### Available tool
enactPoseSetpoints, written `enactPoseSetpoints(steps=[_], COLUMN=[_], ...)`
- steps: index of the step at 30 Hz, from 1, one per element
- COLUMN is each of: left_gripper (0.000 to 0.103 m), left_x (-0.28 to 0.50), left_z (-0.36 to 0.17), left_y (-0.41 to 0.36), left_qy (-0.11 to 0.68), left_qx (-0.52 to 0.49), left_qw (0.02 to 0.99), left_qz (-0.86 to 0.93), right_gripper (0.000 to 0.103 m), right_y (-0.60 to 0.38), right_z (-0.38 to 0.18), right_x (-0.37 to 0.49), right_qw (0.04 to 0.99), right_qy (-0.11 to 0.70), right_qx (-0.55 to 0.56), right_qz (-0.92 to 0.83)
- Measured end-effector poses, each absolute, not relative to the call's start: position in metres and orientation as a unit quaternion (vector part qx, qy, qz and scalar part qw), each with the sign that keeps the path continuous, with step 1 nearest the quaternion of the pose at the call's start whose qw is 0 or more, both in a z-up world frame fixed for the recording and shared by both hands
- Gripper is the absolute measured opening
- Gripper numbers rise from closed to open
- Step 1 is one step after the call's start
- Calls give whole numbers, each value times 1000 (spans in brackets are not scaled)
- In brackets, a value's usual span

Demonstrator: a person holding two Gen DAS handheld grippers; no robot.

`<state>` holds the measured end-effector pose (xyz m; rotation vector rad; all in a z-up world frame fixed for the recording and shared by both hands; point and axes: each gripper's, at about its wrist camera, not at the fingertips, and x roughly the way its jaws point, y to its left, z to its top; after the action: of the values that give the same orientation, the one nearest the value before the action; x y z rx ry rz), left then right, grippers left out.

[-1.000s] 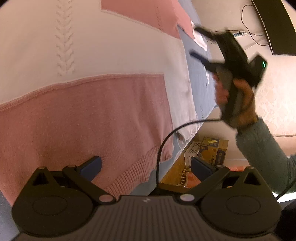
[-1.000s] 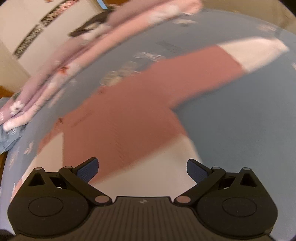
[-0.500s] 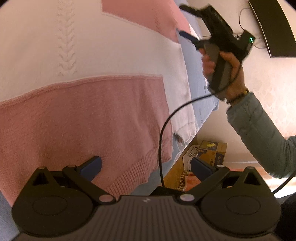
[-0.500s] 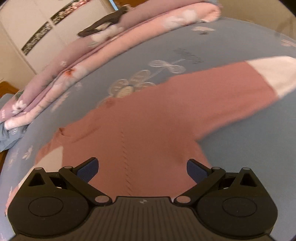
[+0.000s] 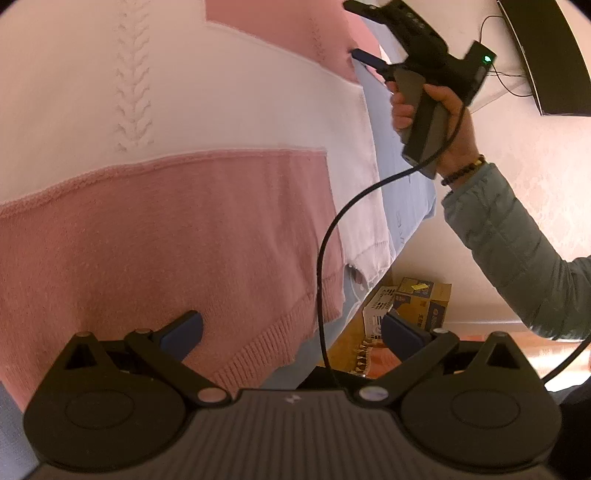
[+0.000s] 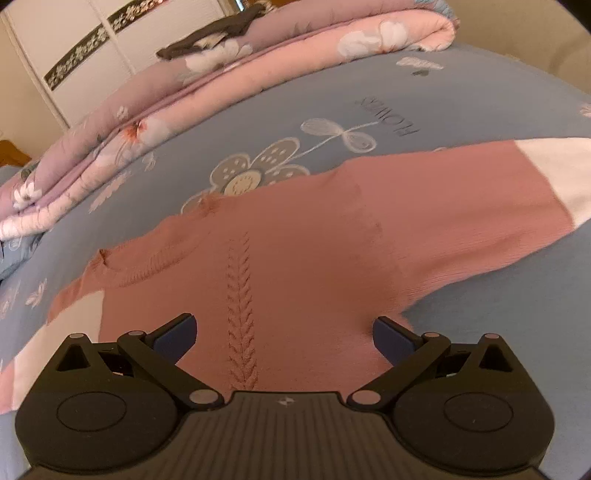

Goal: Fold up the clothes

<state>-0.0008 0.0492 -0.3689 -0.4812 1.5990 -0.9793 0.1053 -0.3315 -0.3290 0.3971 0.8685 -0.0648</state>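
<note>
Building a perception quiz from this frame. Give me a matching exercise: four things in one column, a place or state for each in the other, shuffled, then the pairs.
Things
1. sweater
2. folded quilt
3. cardboard box
4. right gripper

Places or states
A. on the floor beside the bed
B. spread flat on the blue bedsheet
C. open, over the sweater's upper edge
D. stacked at the far end of the bed

Pairs: 1-B, 2-D, 3-A, 4-C
</note>
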Motion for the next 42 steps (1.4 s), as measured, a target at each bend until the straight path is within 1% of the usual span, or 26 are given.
enactPoseSetpoints(steps=[3, 8, 11, 16, 19, 22, 25, 32, 36, 40, 42], left_gripper=[102, 102, 102, 102, 102, 102, 102, 102, 102, 102, 102], left_x=[-1, -3, -3, -3, -6, -8, -9, -8, -8, -6, -6], left_z=[-369, -369, -370, -369, -369, -368, -368, -369, -368, -367, -367], left_y=[48, 47, 46, 45, 44, 45, 45, 45, 42, 40, 38], left_qy=[682, 681, 683, 685, 681, 678, 678, 679, 682, 681, 681], left_qx=[-202, -205, -207, -201, -199, -201, -202, -202, -200, -185, -184], left_qw=[566, 566, 564, 562, 566, 570, 570, 566, 566, 568, 569], left_qz=[-417, -417, -416, -418, -420, -419, -418, -421, -418, -424, -423], right_gripper=[103, 103, 103, 103, 103, 103, 103, 103, 103, 103, 103], right_y=[-341, -338, -334, -332, -340, -337, -334, -332, -347, -355, -348], right_z=[-339, -322, -318, -340, -333, -314, -307, -334, -330, -314, -308], right_x=[107, 105, 109, 128, 121, 101, 71, 1, -26, -46, -51], right_qw=[887, 891, 893, 887, 888, 888, 878, 825, 828, 822, 820], right_qy=[418, 408, 393, 420, 416, 412, 412, 443, 434, 420, 424], right_qx=[190, 184, 212, 184, 190, 191, 237, 338, 324, 349, 357], right_qz=[-44, -73, -47, -60, -60, -73, -56, -98, -144, -161, -141])
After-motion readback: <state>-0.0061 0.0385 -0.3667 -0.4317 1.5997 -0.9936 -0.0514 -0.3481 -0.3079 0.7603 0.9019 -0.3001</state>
